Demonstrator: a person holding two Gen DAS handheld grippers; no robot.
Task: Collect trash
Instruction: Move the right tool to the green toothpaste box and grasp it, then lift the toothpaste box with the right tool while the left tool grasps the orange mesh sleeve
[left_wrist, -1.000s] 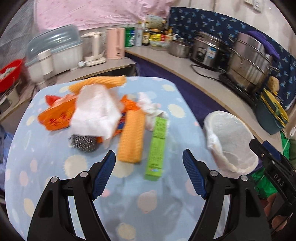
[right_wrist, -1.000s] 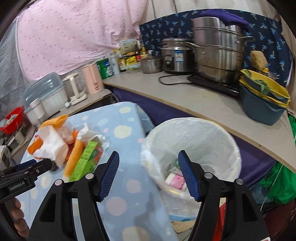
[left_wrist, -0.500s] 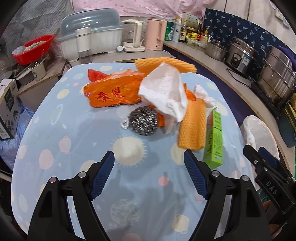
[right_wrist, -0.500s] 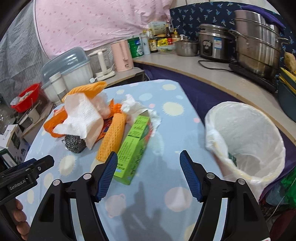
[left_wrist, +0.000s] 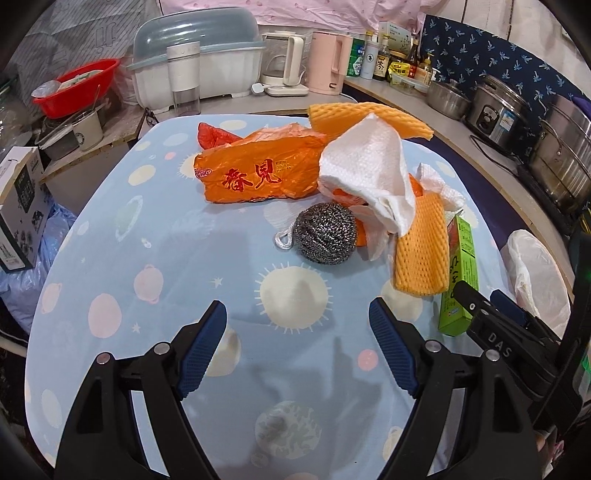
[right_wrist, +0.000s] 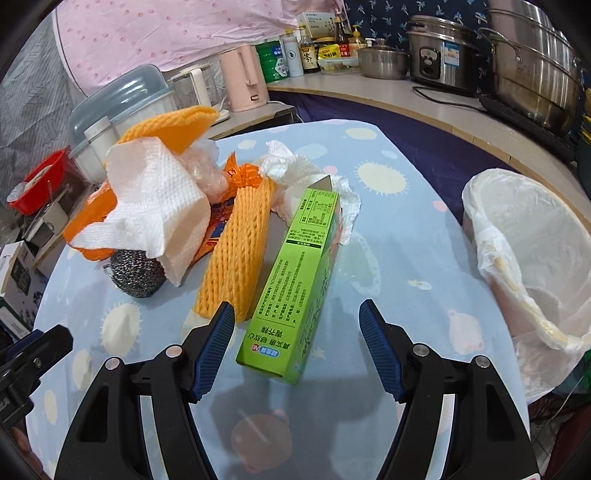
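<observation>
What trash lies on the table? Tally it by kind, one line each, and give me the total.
orange foam nets: 2
orange plastic bag: 1
white paper towels: 2
steel scourer: 1
green box: 1
Total: 7
The red scrap behind the bag is not counted; it may be part of it.
</observation>
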